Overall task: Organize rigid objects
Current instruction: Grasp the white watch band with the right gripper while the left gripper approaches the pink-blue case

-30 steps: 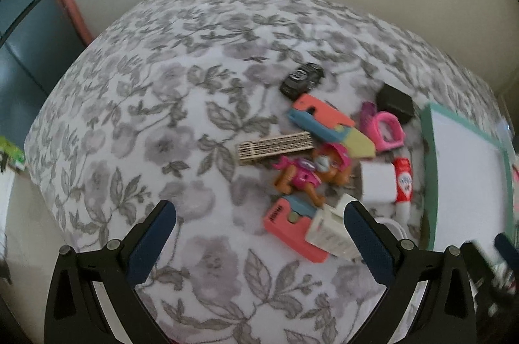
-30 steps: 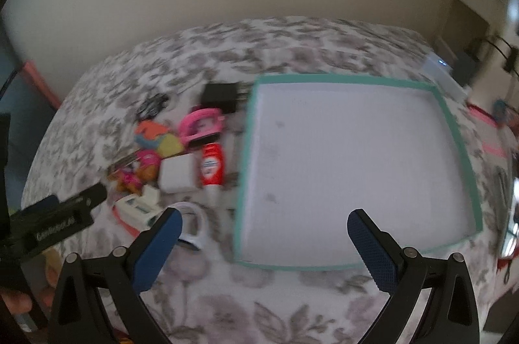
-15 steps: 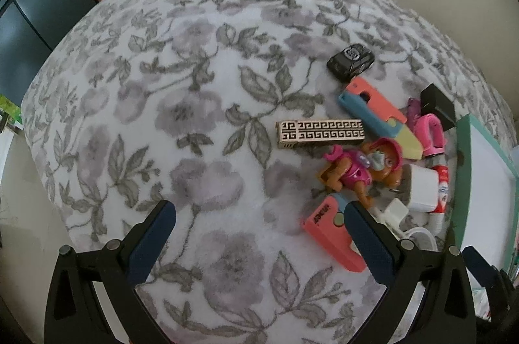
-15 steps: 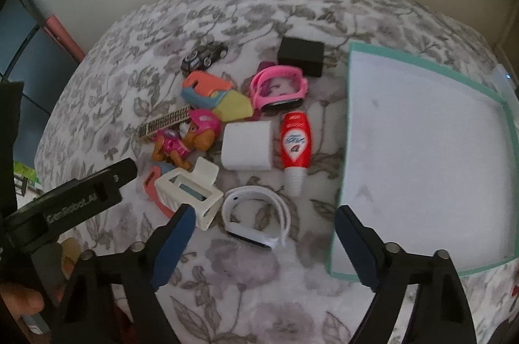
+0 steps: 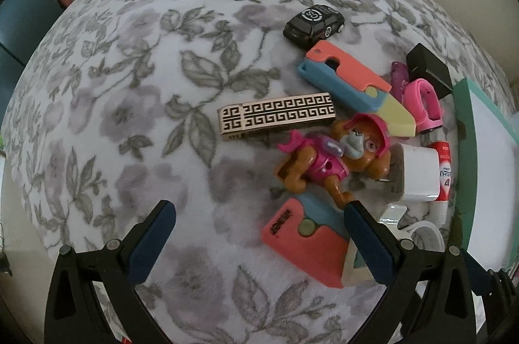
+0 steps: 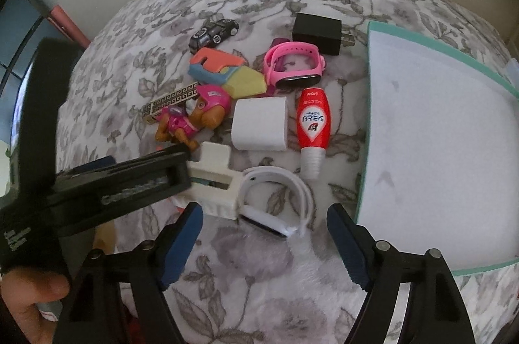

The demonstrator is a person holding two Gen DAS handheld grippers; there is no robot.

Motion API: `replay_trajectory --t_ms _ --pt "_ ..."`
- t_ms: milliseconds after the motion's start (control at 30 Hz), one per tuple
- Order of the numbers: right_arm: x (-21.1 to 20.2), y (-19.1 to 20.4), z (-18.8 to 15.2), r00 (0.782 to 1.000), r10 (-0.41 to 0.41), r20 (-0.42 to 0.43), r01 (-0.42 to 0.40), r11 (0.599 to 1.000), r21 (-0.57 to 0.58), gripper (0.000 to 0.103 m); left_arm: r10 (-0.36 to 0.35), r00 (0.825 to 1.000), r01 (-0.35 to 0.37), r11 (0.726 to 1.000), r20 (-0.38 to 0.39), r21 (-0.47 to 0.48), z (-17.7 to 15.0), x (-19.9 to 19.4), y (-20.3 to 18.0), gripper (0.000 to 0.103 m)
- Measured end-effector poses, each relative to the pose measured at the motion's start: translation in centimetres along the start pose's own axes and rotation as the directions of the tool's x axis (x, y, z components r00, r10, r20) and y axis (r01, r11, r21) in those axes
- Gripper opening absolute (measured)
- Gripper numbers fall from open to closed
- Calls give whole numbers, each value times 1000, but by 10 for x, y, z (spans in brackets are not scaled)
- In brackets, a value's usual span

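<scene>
Right gripper (image 6: 264, 235) poised over white watch band (image 6: 275, 201) beside the tray (image 6: 363, 149), jaws closing, nothing gripped. Left gripper (image 5: 259, 243) jaws apart, empty. Could slip; curved strap, possibly snagging the white holder (image 6: 212, 178).

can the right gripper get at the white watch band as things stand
Probably yes. The right gripper, its jaws closing with nothing between them yet, hovers right by the white watch band. The left gripper and the cream holder crowd the band's left side, so that flank is tight.
</scene>
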State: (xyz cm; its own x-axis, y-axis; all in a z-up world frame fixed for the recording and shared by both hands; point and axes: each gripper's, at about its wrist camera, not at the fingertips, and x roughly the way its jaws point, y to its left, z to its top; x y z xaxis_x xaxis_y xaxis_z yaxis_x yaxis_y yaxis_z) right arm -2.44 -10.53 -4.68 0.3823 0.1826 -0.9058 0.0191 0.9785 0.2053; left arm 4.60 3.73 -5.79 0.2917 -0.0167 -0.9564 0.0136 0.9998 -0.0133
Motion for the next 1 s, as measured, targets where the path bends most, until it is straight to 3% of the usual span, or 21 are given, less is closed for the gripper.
replay_trajectory --t_ms 300,533,833,1000 --pt "3 -2 -1 1000 15 -20 -15 1000 -11 81 67 997 -65 996 -25 64 -15 1 -7 103" --pt "2 -7 -2 999 49 -23 -49 999 -3 73 98 994 -97 995 -49 14 -39 -2 12 103" --pt "5 -12 -1 999 32 -41 -31 999 14 61 66 997 -66 998 -35 -6 -55 -19 24 103" --pt "10 -11 -1 999 19 -47 -18 1000 15 61 67 997 -68 998 -44 -11 -51 -34 34 103"
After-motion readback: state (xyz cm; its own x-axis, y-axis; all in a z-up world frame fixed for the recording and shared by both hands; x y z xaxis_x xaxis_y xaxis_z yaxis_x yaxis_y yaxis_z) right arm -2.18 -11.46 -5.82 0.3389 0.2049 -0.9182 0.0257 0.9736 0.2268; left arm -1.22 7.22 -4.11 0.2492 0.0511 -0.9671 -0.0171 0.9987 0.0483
